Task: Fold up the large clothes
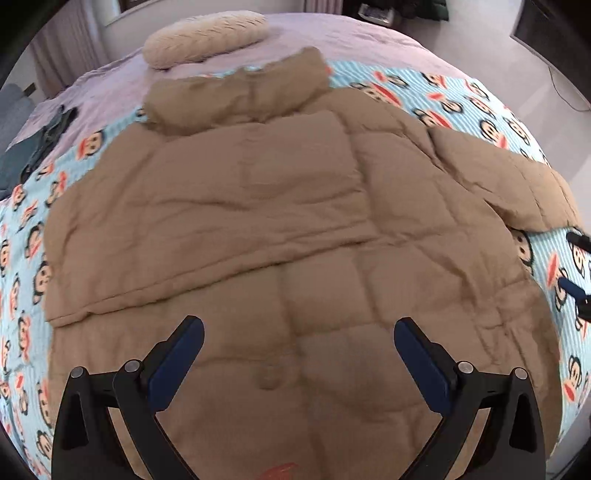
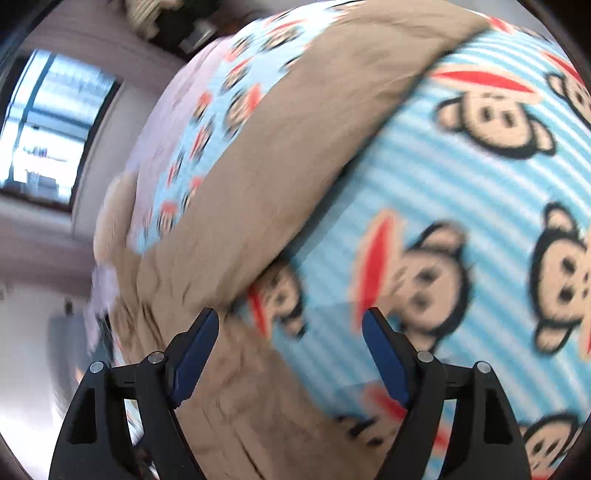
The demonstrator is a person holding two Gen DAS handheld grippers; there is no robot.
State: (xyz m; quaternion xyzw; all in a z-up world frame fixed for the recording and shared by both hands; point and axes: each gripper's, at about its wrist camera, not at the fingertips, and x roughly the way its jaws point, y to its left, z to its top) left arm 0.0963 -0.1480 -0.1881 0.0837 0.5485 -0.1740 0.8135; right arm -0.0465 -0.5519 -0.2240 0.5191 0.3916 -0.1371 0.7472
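A large tan puffer jacket (image 1: pixel 280 229) lies spread flat on a bed, on top of a light blue striped blanket (image 1: pixel 458 107) printed with cartoon monkey faces. The jacket's long axis runs from its hem, nearest the left gripper (image 1: pixel 299 332), up to its collar (image 1: pixel 236 99) at the far end, which points toward a beige fluffy pillow (image 1: pixel 205 35) on the pale purple sheet (image 1: pixel 332 33). One sleeve is folded across the jacket's body, its edge forming a long crease from left to right. The other sleeve (image 1: pixel 506 184) stretches out to the right, onto the blanket.

The left gripper hovers above the hem end of the jacket, its jaws spread wide and holding nothing. A small dark garment (image 1: pixel 51 133) lies at the far left of the bed.

The right gripper (image 2: pixel 290 328) is at the right side of the bed, close over the blanket (image 2: pixel 461 177), beside the outstretched sleeve (image 2: pixel 280 155). Its view is blurred. Its jaws are spread apart and empty; the left jaw is over the tan fabric and the right jaw is over the monkey print. A bright window (image 2: pixel 48 136) shows in the wall beyond.
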